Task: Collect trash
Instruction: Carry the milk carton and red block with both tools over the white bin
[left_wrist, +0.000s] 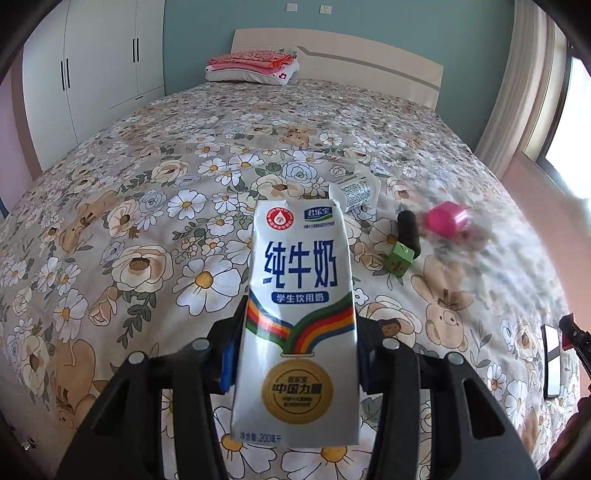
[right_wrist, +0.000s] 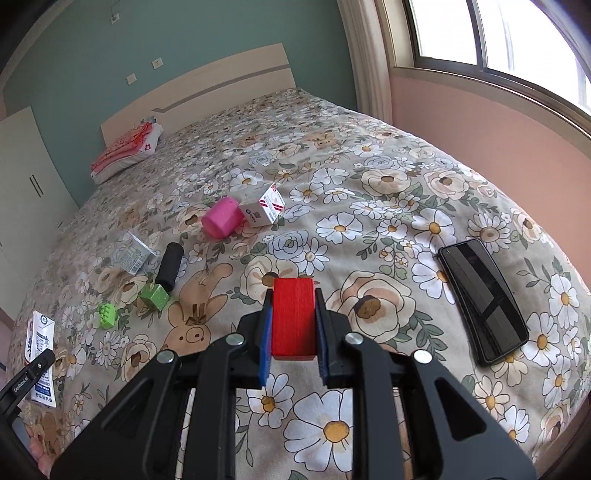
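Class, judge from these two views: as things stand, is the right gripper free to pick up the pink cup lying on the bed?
Probably not yet. The right gripper is shut on a red block, so its jaws are full. The pink cup itself lies unobstructed on the bed.

On the flowered bed (right_wrist: 369, 177) lie a phone (right_wrist: 484, 299), pink cup (right_wrist: 219, 218), small carton (right_wrist: 264, 208), black cylinder (right_wrist: 170, 266), green blocks (right_wrist: 155, 295) and a pillow (right_wrist: 129, 155).
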